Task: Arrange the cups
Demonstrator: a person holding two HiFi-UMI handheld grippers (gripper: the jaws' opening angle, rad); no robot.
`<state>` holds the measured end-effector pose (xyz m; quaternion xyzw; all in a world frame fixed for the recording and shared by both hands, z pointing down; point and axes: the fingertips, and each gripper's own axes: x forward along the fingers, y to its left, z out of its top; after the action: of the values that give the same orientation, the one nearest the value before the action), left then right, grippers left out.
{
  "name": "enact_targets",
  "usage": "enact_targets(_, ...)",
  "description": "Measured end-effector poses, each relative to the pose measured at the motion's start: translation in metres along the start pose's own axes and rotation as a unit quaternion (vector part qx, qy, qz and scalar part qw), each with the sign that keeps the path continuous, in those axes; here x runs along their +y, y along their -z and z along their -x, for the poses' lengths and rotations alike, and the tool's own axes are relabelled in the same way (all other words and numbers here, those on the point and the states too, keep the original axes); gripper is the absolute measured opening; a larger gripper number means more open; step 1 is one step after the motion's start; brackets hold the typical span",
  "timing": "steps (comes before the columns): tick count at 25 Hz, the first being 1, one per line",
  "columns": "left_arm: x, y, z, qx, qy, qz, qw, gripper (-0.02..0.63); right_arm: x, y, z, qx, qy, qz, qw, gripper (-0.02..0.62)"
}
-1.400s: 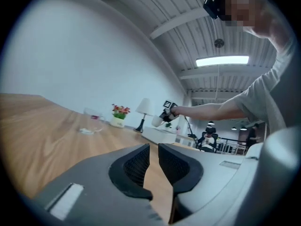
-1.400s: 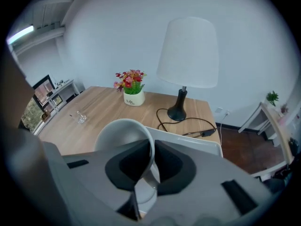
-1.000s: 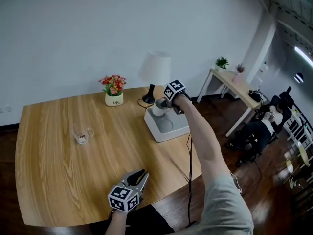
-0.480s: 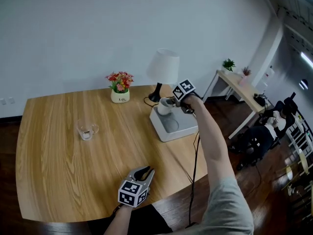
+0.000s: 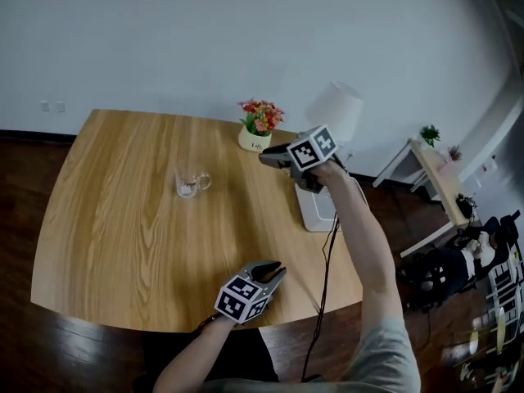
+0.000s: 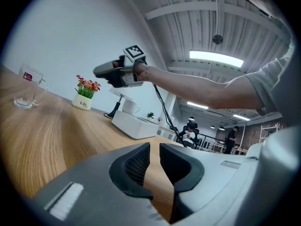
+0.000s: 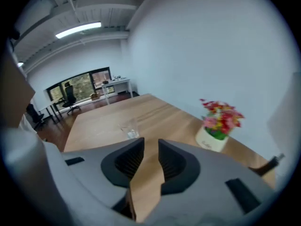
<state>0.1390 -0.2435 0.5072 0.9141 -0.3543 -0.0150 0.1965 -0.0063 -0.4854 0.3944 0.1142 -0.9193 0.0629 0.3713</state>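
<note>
A clear glass mug (image 5: 190, 182) stands alone on the wooden table (image 5: 123, 236), left of the middle; it also shows as the mug (image 6: 30, 86) and the mug (image 7: 129, 128). A white cup (image 6: 130, 107) sits on the white tray (image 6: 134, 125); in the head view my arm hides that cup. My right gripper (image 5: 266, 157) hangs above the table between tray and glass mug, pointing left and down, jaws apart with nothing between them (image 7: 150, 159). My left gripper (image 5: 274, 268) rests low near the table's front edge, its jaws a narrow gap apart and empty (image 6: 154, 154).
A small pot of red flowers (image 5: 259, 125) and a white lamp (image 5: 336, 109) stand at the table's far side next to the tray (image 5: 315, 210). A black cable hangs off the right edge. Desks, chairs and a seated person are beyond, at the right.
My right gripper let go of the white cup on the tray and swung left, out over the table toward the glass mug. The left gripper stayed put.
</note>
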Motion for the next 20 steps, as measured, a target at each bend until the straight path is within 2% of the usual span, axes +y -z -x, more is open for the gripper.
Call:
enact_targets(2,0.001,0.0,0.001,-0.004,0.001,0.008,1.0,0.067,0.04,-0.011,-0.051,0.015,-0.04,0.023,0.999,0.111)
enact_targets(4,0.002,-0.002,0.001,-0.008,0.001,0.012,0.9999,0.067,0.066,-0.02,-0.093,0.033,-0.056,0.043,0.997,0.2)
enact_targets(7,0.004,-0.002,0.001,-0.01,0.001,0.018,0.9998,0.067,0.076,-0.033,-0.139,0.052,-0.05,0.046,0.996,0.2)
enact_targets(12,0.008,-0.006,0.003,-0.021,0.003,0.041,0.9989,0.049,0.063,-0.035,-0.182,0.104,-0.019,0.037,0.994,0.198)
enact_targets(15,0.009,-0.009,0.006,-0.027,0.007,0.057,0.998,0.049,0.065,-0.025,-0.196,0.145,-0.024,0.038,0.988,0.117)
enact_targets(16,0.009,-0.009,0.007,-0.026,0.006,0.056,0.9981,0.049,0.066,-0.024,-0.198,0.15,-0.027,0.032,0.988,0.069)
enact_targets(18,0.008,-0.007,0.006,-0.022,-0.001,0.044,0.9988,0.046,0.066,-0.023,-0.198,0.155,-0.022,0.022,0.987,0.03)
enact_targets(20,0.01,-0.005,0.006,-0.018,-0.009,0.031,0.9993,0.043,0.063,-0.022,-0.196,0.159,-0.015,0.015,0.987,0.029)
